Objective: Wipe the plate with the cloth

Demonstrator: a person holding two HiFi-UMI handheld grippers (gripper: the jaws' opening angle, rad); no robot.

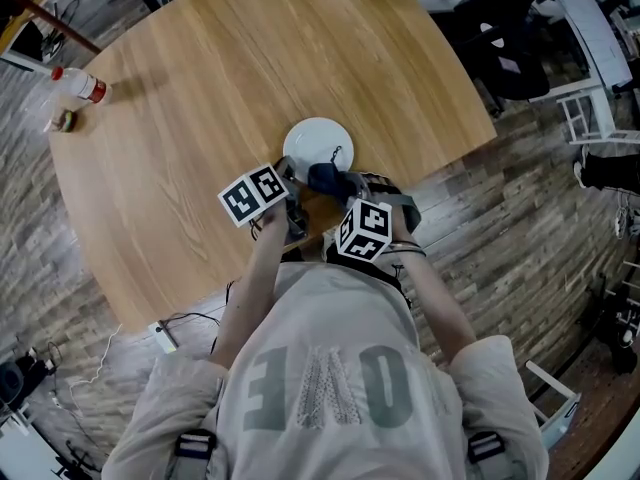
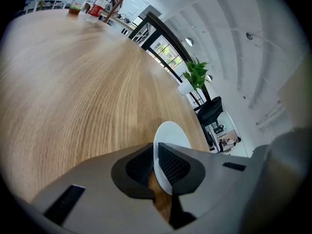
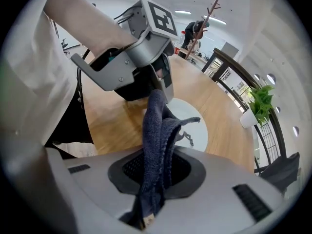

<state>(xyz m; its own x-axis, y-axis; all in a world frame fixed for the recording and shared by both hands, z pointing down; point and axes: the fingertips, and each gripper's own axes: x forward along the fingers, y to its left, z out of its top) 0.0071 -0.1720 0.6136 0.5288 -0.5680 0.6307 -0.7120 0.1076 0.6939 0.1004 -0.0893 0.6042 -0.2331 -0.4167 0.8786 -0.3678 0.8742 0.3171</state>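
Round white plate (image 1: 318,148) near front edge of pale wooden table (image 1: 180,88) — rim pinched between nearly closed jaws of left gripper (image 2: 155,162). Dark blue knitted cloth (image 3: 157,130) clamped tight in right gripper (image 3: 156,172), hanging over plate. Both grips set; wiping likely barely begun — contact unclear.

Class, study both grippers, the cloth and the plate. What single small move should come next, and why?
Probably lower the right gripper a little so the cloth presses on the plate. The left gripper already clamps the plate's rim, and the cloth, pinched in the right jaws, hangs over the plate's face without clearly touching it.
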